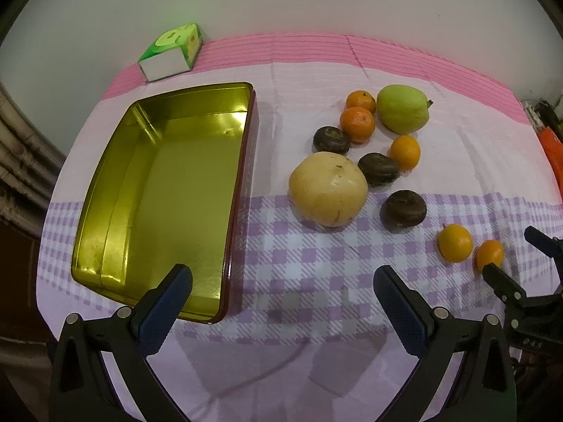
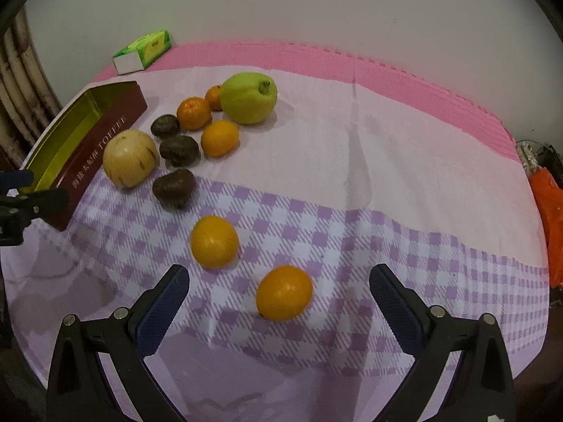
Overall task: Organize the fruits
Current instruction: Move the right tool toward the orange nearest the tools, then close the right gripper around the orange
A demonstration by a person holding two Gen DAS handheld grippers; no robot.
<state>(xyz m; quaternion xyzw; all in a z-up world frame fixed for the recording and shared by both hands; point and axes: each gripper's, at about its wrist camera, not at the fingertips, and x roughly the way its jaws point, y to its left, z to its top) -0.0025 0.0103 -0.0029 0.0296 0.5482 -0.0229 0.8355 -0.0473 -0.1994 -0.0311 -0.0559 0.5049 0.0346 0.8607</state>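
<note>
An empty gold-lined tin box (image 1: 116,211) with dark red sides (image 2: 102,140) lies on the left of the table. To its right sit a pale yellow round fruit (image 1: 328,188) (image 2: 129,163), a green guava (image 1: 403,108) (image 2: 248,97), three dark brown fruits (image 1: 403,210) (image 2: 174,184) and several oranges (image 1: 356,123). Two oranges lie apart, nearer me (image 2: 214,241) (image 2: 284,292). My left gripper (image 1: 281,285) is open over the cloth beside the tin's near corner. My right gripper (image 2: 278,286) is open, its fingers either side of the nearest orange.
A green tissue box (image 1: 172,52) (image 2: 142,52) stands at the far left edge by the white wall. The checked purple and pink cloth (image 2: 387,176) covers the table. An orange bag (image 2: 549,211) sits off the right edge.
</note>
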